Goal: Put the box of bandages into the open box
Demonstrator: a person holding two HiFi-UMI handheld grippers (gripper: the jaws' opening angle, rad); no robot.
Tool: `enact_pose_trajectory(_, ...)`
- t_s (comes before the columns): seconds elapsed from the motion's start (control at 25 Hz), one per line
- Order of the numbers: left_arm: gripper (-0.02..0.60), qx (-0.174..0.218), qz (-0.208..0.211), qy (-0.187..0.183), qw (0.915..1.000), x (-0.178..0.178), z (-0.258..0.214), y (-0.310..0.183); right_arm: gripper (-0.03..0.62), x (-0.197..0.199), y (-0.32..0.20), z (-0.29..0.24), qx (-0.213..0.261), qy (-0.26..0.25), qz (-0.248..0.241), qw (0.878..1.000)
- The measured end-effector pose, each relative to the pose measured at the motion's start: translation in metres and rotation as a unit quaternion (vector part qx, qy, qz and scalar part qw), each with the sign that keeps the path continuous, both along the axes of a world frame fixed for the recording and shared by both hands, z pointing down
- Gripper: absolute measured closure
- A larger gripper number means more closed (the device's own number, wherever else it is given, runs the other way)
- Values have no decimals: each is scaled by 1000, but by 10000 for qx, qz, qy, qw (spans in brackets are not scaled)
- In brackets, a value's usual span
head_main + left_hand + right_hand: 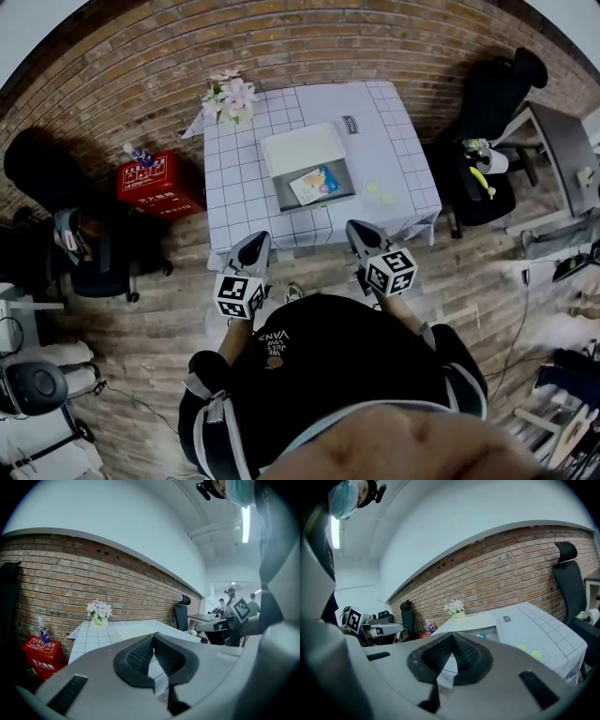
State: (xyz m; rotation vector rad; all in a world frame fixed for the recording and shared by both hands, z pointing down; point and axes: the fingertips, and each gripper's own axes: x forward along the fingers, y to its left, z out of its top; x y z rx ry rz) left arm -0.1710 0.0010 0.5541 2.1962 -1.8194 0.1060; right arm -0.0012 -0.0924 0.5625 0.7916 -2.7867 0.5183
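Table (403, 159), grid-patterned cloth, upper centre of the head view: you stand at its near edge, and the cloth hangs loose there, so a gripper dragged across it may pull the cloth and everything on it. Open box (300, 147), centre of the table, pale lid folded back toward the top of the frame: a careless reach from below may strike the front wall and shove the box toward the wall side. Left gripper (253, 248) and right gripper (361, 236), lower centre, just short of the table edge: both claws are pressed together at the tips with nothing between them, so you cannot take hold of anything until you spread them; going in like this only pushes things. Box of bandages (316, 183), colourful and lying flat inside the open box toward its right side: it appears to be in place, and prodding it risks tipping it out. Flower pot (230, 98), upper left table corner: it may topple under a wide left sweep. Two green discs (372, 187), right of the box: easily scattered.
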Motion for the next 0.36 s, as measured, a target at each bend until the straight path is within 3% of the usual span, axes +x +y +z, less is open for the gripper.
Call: enact_pose_trajectory(0.36, 569, -35, -207, 45, 9998, 13, 3, 17, 599, 7, 3, -3, 64, -35, -114, 9999)
